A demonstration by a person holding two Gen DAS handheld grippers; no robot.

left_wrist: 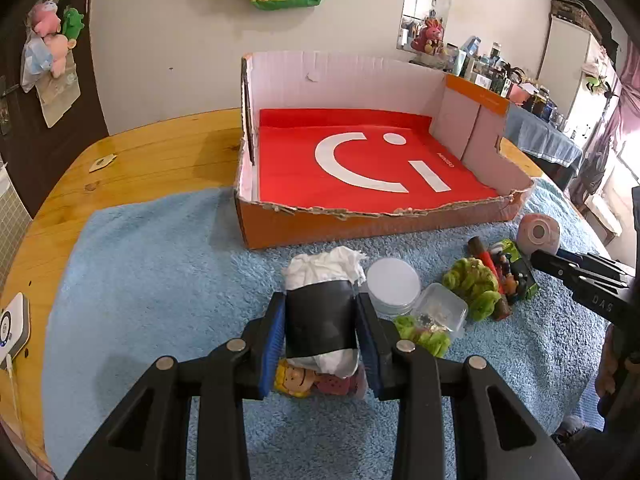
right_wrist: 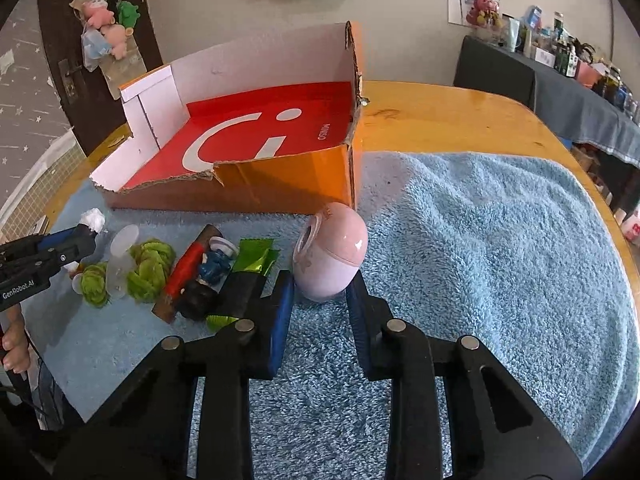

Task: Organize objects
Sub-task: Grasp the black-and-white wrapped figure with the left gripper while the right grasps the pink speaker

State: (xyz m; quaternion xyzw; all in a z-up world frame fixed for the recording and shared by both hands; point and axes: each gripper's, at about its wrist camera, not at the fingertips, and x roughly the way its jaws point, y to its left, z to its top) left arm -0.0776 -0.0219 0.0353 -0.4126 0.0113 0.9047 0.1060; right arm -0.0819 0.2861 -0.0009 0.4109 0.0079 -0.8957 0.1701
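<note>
On the blue towel before the orange box [left_wrist: 360, 228], the left claw [left_wrist: 320, 320] gripped a soft, light, black-banded white bundle [left_wrist: 320, 320] mid-band, while the right claw [right_wrist: 320, 292] pinched the smooth pink egg-shaped pot [right_wrist: 332, 256], likely slippery, low on its sides.

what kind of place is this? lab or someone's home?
Most likely a lived-in home, not a lab: plush toys hang on a dark door, a side table is crowded with bottles and boxes, and the work surface is a wooden table under a blue towel.
</note>
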